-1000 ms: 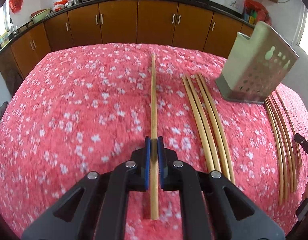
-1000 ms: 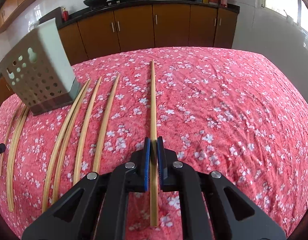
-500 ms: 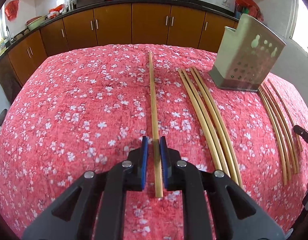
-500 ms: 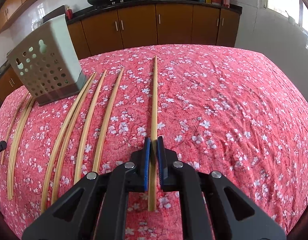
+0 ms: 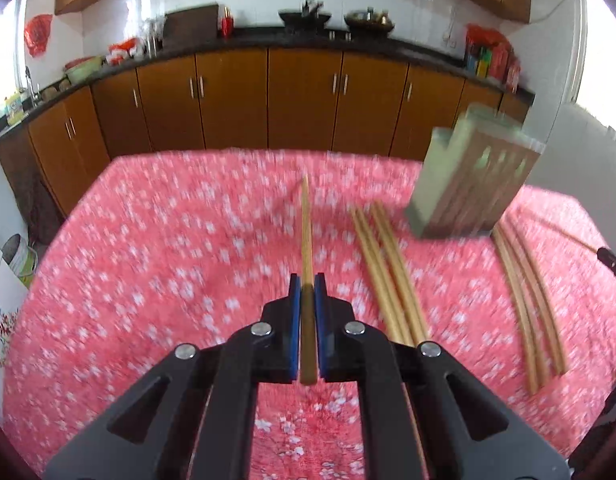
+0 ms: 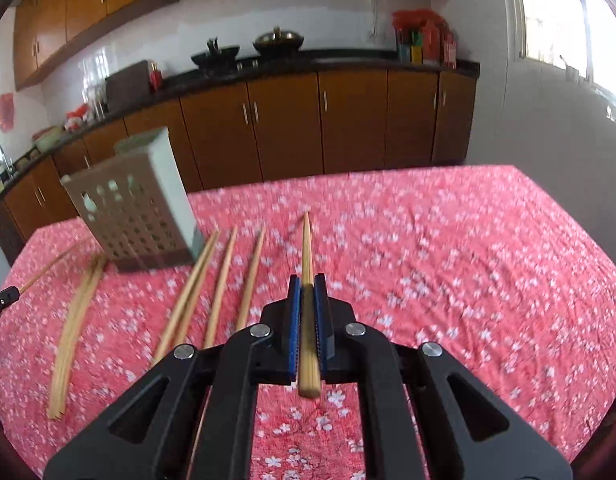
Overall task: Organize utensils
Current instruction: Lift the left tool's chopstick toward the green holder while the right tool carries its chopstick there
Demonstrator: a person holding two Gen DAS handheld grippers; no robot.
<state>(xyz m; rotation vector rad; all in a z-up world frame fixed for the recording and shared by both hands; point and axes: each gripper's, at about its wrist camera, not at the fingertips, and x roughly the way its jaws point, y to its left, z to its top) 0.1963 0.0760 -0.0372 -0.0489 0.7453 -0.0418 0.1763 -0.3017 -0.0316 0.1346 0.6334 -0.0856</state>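
My left gripper (image 5: 307, 284) is shut on a wooden chopstick (image 5: 306, 232) and holds it lifted, tip pointing away over the red flowered tablecloth (image 5: 148, 260). My right gripper (image 6: 307, 284) is shut on another chopstick (image 6: 307, 252), also raised. A perforated metal utensil holder (image 5: 472, 184) stands at the right in the left wrist view and at the left in the right wrist view (image 6: 136, 208). Loose chopsticks (image 5: 388, 272) lie on the cloth beside it, and more (image 5: 528, 300) lie further right. They also show in the right wrist view (image 6: 212, 292).
Brown kitchen cabinets (image 5: 268, 100) and a dark counter with woks run behind the table. The other gripper's tip (image 5: 612, 262) shows at the right edge of the left wrist view. A white wall and window (image 6: 556, 40) are to the right.
Both grippers have lifted and tilted up with their chopsticks, off the cloth. The left jaws, slightly apart half a second ago, have closed on the chopstick. The views are motion-blurred.
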